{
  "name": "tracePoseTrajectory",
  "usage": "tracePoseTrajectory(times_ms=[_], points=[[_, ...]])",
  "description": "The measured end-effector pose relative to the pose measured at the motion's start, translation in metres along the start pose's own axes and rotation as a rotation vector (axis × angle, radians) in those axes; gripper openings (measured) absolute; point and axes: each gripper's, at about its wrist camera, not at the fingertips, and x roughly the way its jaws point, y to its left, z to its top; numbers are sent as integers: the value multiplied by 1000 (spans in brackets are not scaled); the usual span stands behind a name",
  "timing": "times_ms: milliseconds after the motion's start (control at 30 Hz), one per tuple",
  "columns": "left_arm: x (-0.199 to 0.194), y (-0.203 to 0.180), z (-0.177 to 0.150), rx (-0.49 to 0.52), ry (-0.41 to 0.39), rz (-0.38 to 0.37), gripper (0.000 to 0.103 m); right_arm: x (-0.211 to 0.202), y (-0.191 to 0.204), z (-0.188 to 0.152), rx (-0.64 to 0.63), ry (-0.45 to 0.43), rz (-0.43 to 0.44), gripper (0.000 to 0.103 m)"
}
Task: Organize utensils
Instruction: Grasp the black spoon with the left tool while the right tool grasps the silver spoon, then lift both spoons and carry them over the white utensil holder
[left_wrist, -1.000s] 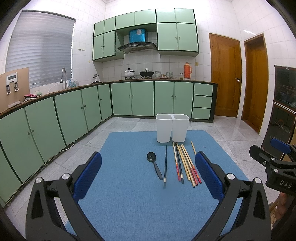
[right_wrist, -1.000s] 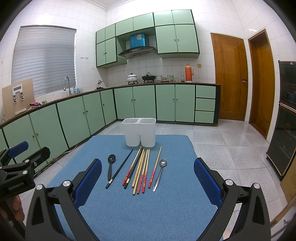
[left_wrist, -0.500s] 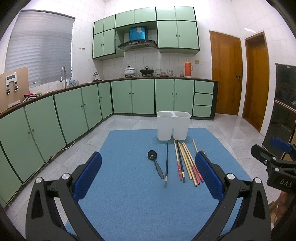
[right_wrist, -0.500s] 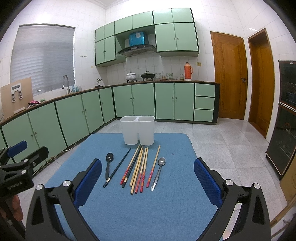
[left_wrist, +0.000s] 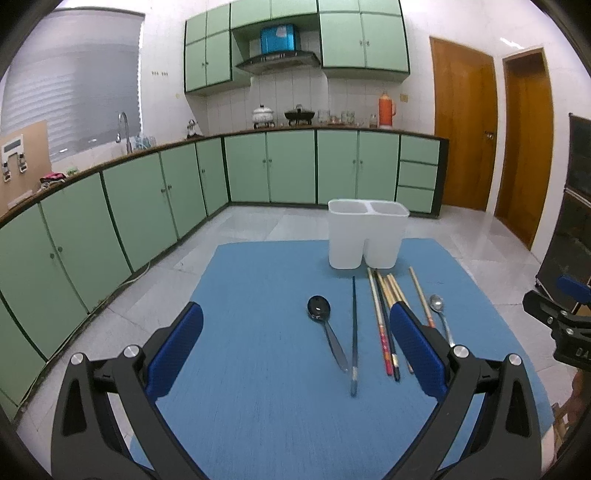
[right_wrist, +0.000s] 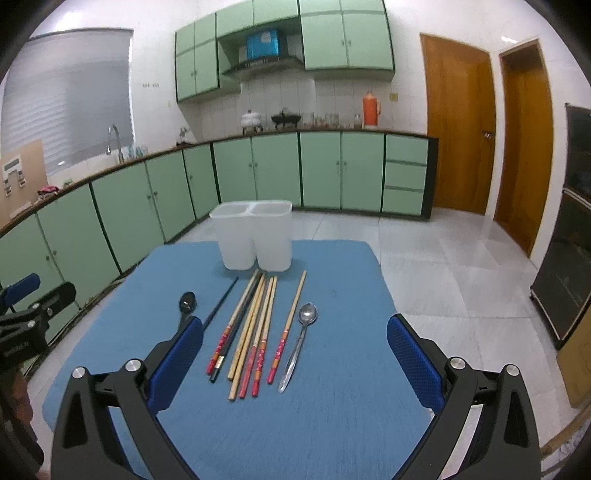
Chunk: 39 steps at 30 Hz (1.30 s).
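- Utensils lie in a loose row on the blue mat (right_wrist: 332, 424), all ahead of both pairs of jaws and none yet lifted: a black spoon (left_wrist: 320, 309), a single dark chopstick (left_wrist: 354, 332), a bundle of wooden chopsticks (right_wrist: 255, 325), one more wooden chopstick (right_wrist: 291, 325) set slightly apart, and a silver spoon (right_wrist: 301, 336).
- Handles point toward the grippers and tips toward the white two-compartment holder (right_wrist: 253, 236), which stands upright beyond the row; to my eye that layout makes each piece easy to take by its near end and drop in upright.
- Both compartments look empty from here, so the sorting seems not to have started.
- The left gripper (left_wrist: 295, 365) hangs above the mat with its jaws spread wide and nothing between them; the black spoon and dark chopstick lie in front of its gap, toward its right finger.
- The right gripper (right_wrist: 295, 363) is likewise spread wide and empty, with the wooden bundle and silver spoon lying ahead within its gap.
- Judging by that split, each hand is lined up on its own share, spoons likely bound for one compartment and chopsticks for the other.
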Motion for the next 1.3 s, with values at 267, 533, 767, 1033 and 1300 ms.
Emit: tracePoseTrajectory(times_ms=[267,533,767,1033,1300], points=[[100,1,11,-9,174,-21,97,99,-27,12,55,189,-23,90],[190,-2,-1,-55,386,-43,77,176,-31,-1,57,367,28,70],[218,-8,-6,-51,453,-43,77,210,-30,-10,78,451,51,56],[241,-8,-14,-79,513,-62,76,214,-36,-8,99,466,71,46],[253,-18,-7,-88,521,-79,51,209,-21,-12,16,464,36,34]])
